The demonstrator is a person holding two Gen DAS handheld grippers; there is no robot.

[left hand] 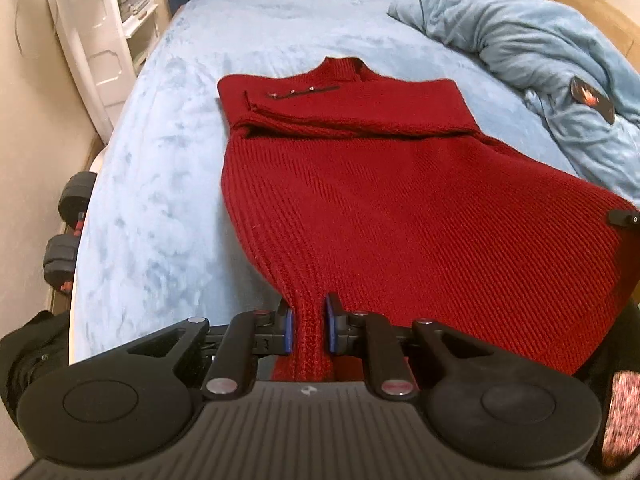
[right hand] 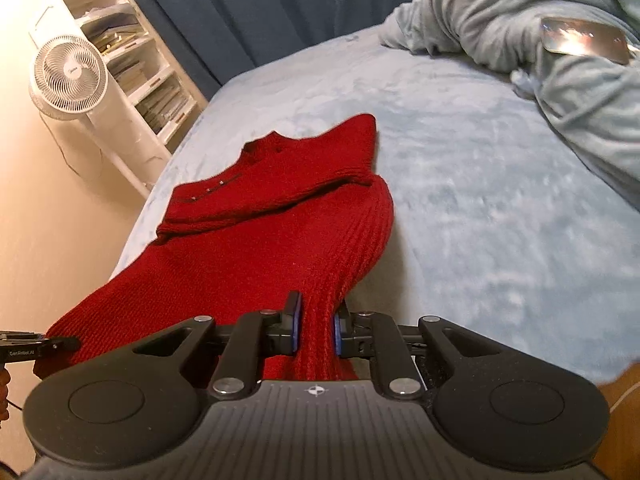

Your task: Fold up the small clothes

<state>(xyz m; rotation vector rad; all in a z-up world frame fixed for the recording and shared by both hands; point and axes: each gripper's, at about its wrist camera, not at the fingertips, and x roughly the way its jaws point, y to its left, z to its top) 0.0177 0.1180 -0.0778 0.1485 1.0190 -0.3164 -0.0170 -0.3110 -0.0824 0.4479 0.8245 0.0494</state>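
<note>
A red ribbed knit sweater [left hand: 400,200] lies on the blue bed [left hand: 160,200], collar at the far end, its sleeves folded across the chest. My left gripper [left hand: 309,326] is shut on the sweater's near left hem corner, and the cloth bunches between the blue pads. In the right wrist view my right gripper [right hand: 316,330] is shut on the near right hem corner of the sweater [right hand: 260,240]. The hem is lifted off the bed [right hand: 480,220] at both corners. The left gripper's tip shows at the left edge of the right wrist view [right hand: 36,346].
A crumpled blue blanket [left hand: 540,60] with a phone [left hand: 592,100] on it lies at the far right of the bed. White shelves [right hand: 132,68] and a white fan [right hand: 68,74] stand left of the bed. Dumbbells [left hand: 68,232] sit on the floor at the left.
</note>
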